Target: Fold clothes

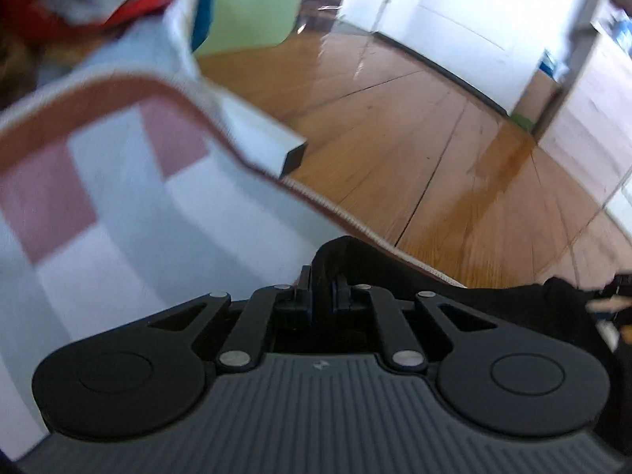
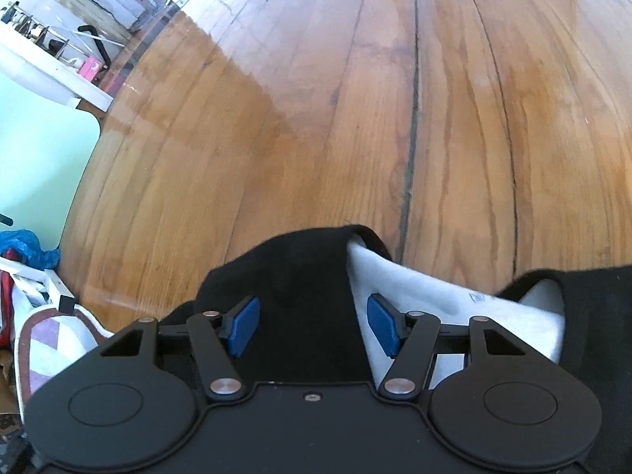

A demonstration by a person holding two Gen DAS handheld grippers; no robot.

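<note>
- Two views, both show folding barely started.
- Left wrist view: left gripper point(image 1: 322, 290) at lower centre, jaws pinched almost together on a bit of black garment point(image 1: 347, 249), which rises as a dark flap just above the fingertips and runs off to the right edge of the frame.
- Same view: checked cloth with brown trim point(image 1: 118, 205) fills the left half, blurred; white furniture edge point(image 1: 260, 138) behind it; wood floor point(image 1: 434, 138) across the right; red and blue stuff at upper left, too blurred to name.
- Right wrist view: right gripper point(image 2: 312, 326) at lower centre, jaws standing wide, blue pads point(image 2: 243, 326) clear on both sides, nothing clamped. Black garment point(image 2: 300, 276) lies under and between the fingers on the floor point(image 2: 316, 98); the pads do not look to be pressing it.
- Same view: white inner lining point(image 2: 414, 288) shows where the garment's edge is flipped open, lower right; more black fabric at the far right edge. Checked cloth at lower left, beside the garment.
- Progress call: early. Garment looks rumpled, no neat fold visible, one hand has a grip, the other not yet.
- Left to do, as I judge it: right gripper must take an edge, garment spread flat, then folded.
</note>
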